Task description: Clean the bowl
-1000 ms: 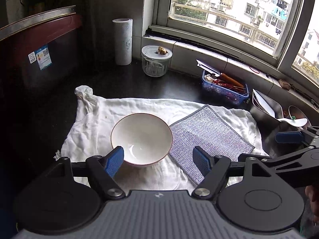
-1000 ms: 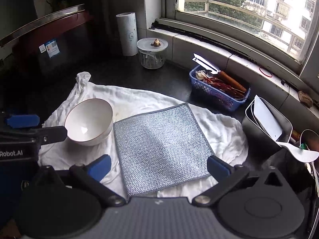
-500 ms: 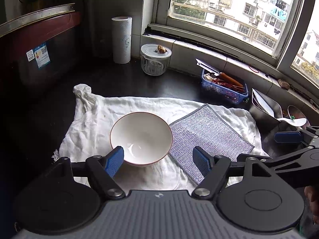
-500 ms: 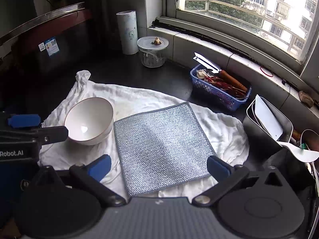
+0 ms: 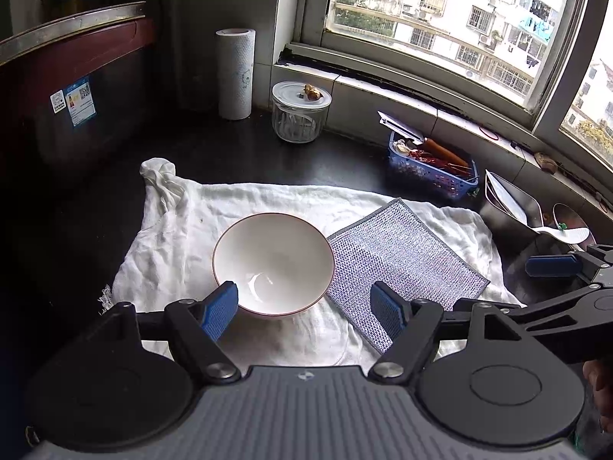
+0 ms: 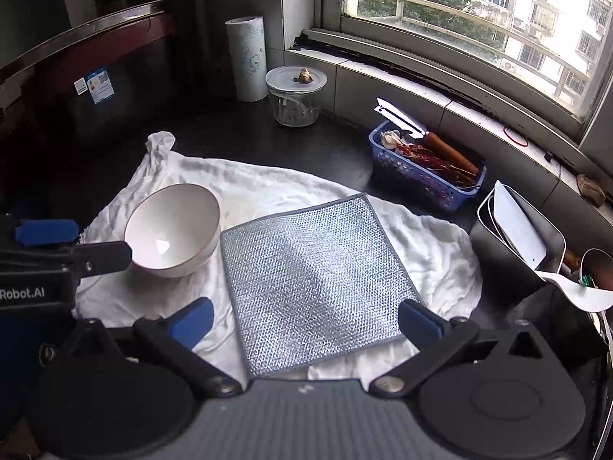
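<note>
A white bowl (image 5: 272, 262) with a thin red rim stands upright on a white towel (image 5: 184, 222); it also shows in the right wrist view (image 6: 172, 230). A silver mesh dishcloth (image 5: 402, 264) lies flat to its right, seen large in the right wrist view (image 6: 314, 280). My left gripper (image 5: 304, 306) is open and empty, just before the bowl's near rim. My right gripper (image 6: 306, 320) is open and empty, above the dishcloth's near edge.
A paper towel roll (image 5: 235, 73) and a lidded glass jar (image 5: 300, 113) stand at the back. A blue basket (image 6: 425, 168) with a knife and a grey holder (image 6: 517, 245) with a white spoon (image 6: 582, 295) stand at the right on the dark counter.
Both views have drawn back and up very slightly. The bowl and the dishcloth have not moved. Both grippers stay open.
</note>
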A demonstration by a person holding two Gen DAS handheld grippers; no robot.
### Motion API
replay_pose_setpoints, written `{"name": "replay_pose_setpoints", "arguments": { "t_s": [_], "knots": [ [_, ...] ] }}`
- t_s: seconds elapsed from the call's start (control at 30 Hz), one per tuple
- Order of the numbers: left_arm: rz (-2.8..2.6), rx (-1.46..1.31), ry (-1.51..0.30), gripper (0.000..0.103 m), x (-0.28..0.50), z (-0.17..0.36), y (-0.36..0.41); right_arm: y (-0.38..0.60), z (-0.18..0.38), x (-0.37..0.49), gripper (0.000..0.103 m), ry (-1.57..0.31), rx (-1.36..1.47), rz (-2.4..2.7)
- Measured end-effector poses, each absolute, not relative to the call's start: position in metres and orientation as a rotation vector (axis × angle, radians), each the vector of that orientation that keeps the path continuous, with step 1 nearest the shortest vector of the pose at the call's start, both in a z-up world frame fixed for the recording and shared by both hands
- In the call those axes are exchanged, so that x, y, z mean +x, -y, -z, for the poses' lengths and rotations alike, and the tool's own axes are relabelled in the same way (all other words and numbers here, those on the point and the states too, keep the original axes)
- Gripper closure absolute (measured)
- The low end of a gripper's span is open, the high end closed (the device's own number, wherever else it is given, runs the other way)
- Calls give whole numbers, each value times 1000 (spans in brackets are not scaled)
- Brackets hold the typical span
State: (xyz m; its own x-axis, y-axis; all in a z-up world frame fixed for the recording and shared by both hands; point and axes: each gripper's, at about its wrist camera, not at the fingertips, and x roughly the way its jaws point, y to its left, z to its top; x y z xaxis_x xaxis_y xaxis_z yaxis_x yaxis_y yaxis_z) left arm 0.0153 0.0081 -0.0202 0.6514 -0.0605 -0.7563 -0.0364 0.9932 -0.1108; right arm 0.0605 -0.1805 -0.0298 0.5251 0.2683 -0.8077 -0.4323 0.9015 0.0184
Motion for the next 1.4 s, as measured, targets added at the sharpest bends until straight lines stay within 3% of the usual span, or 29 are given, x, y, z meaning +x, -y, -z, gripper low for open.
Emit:
{"name": "replay_pose_setpoints", "arguments": {
  "t_s": [0.27,0.67,1.2,1.4],
  "knots": [
    [34,-134,-883,27,21,29,-11,182,41,68,1,-924,-196,-445],
    [-31,-162,-935,27,45,65,-37,184,81,85,1,-777,-316,-541],
    [-46,-306,-1027,27,82,112,-70,170,144,130,1,-974,-436,-627],
    [-47,-319,-1056,27,88,122,-72,169,147,134,13,-989,-421,-681]
  ]
}}
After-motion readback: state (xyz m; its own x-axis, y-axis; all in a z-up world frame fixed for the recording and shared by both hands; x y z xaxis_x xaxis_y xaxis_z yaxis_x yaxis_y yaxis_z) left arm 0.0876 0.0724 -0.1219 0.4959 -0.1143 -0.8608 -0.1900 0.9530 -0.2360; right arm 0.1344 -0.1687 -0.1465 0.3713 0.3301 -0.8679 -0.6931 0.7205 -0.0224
